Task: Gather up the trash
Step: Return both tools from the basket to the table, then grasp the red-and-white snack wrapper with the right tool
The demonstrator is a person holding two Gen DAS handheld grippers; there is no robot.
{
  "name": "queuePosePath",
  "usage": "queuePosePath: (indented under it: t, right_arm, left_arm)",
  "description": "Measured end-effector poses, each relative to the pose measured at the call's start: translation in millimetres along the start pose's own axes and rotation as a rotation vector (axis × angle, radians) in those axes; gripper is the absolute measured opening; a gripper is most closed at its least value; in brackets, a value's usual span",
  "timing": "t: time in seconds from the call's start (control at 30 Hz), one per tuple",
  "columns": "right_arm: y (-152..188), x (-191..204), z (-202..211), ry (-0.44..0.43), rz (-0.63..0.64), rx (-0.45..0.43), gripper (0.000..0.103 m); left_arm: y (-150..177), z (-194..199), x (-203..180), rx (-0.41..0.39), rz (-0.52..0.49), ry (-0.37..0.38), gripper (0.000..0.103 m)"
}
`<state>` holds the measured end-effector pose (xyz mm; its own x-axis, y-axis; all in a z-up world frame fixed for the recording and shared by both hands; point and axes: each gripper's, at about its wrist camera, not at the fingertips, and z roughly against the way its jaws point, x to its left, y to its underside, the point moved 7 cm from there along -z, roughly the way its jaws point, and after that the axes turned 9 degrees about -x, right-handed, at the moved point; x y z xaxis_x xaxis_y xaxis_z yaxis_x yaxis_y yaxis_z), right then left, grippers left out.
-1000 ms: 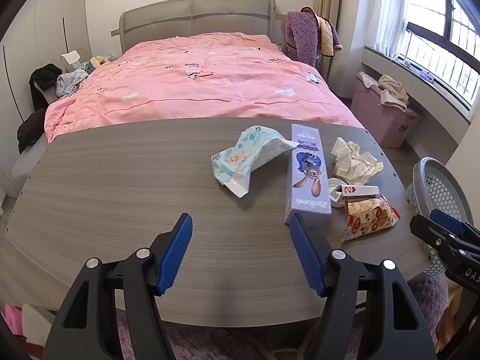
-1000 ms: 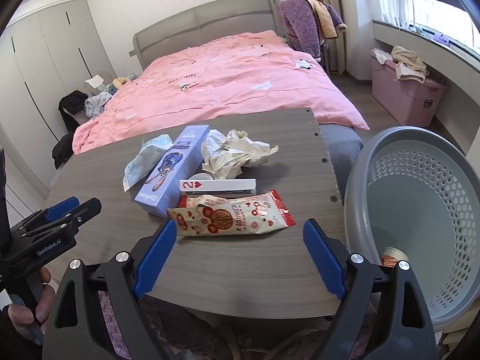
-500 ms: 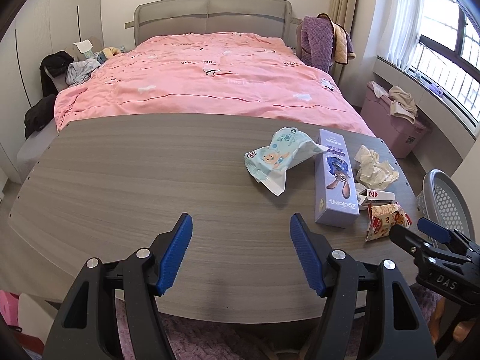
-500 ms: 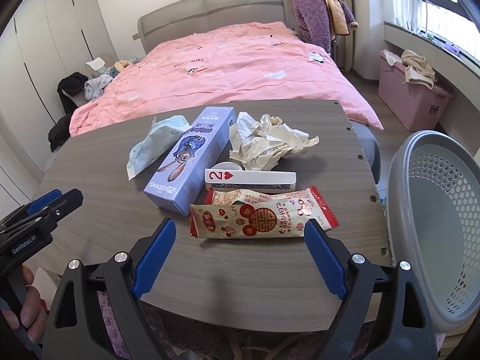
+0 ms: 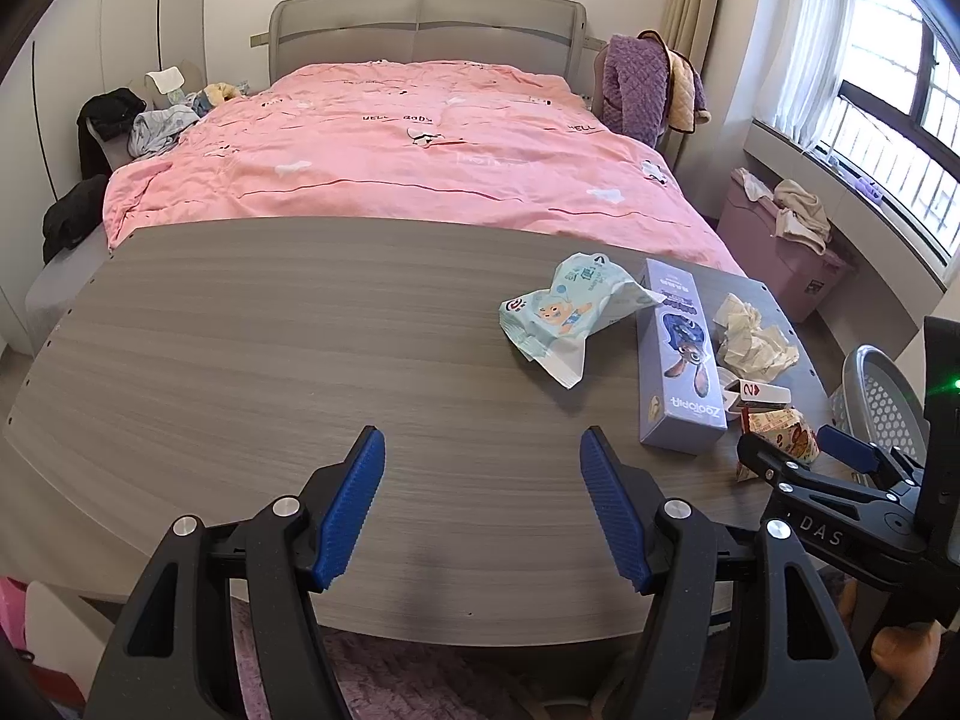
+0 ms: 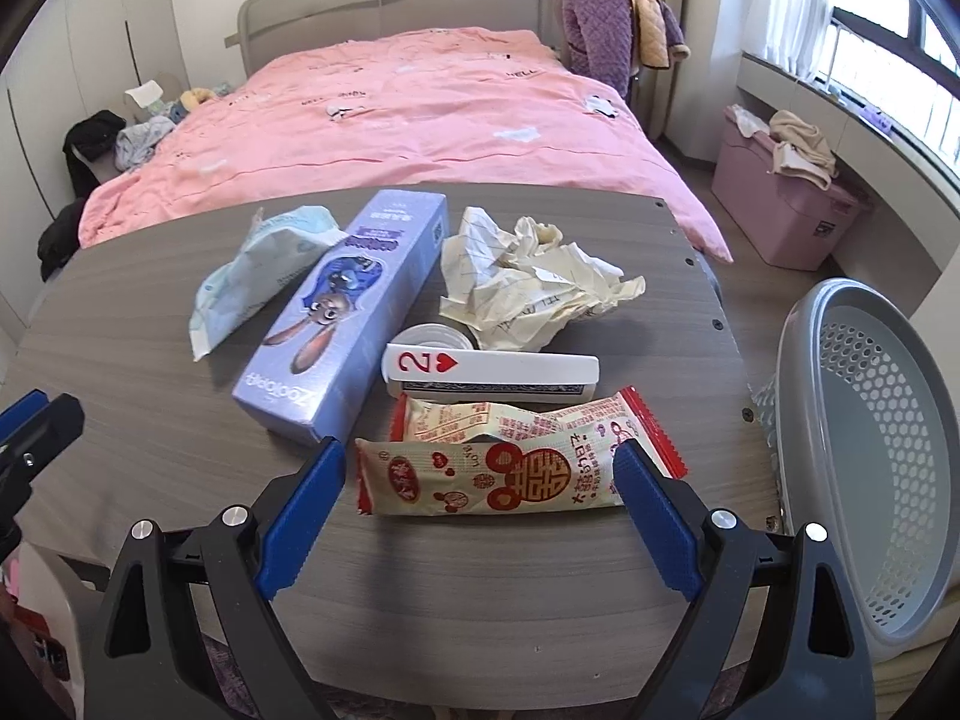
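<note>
Trash lies on the right part of a grey wood table [image 6: 150, 444]: a red-and-cream snack wrapper [image 6: 510, 462], a playing-card box [image 6: 492, 369], crumpled paper [image 6: 534, 288], a purple cartoon box [image 6: 348, 312] and a light blue wipes pack [image 6: 258, 276]. My right gripper [image 6: 480, 480] is open, its blue fingers on either side of the snack wrapper's near edge. My left gripper [image 5: 480, 480] is open and empty over bare table, left of the wipes pack [image 5: 564, 312] and purple box [image 5: 681, 360].
A grey perforated basket [image 6: 870, 438] stands just off the table's right edge. A bed with a pink cover [image 5: 390, 156] lies behind the table. A pink storage bin [image 6: 780, 210] sits by the window at right.
My right gripper has moved forward, so the snack wrapper now lies between its fingers. My left gripper has shifted left, so the trash sits farther right in its view.
</note>
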<state>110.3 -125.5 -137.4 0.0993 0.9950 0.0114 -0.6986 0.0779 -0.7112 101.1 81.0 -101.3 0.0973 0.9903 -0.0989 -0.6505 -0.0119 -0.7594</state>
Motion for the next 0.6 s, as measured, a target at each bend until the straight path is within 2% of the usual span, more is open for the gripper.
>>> queuePosePath:
  t: [0.6]
  right_arm:
    - [17.4, -38.3, 21.8, 0.051, -0.042, 0.013, 0.089]
  left_arm:
    - [-3.0, 9.6, -19.8, -0.017, -0.028, 0.025, 0.065]
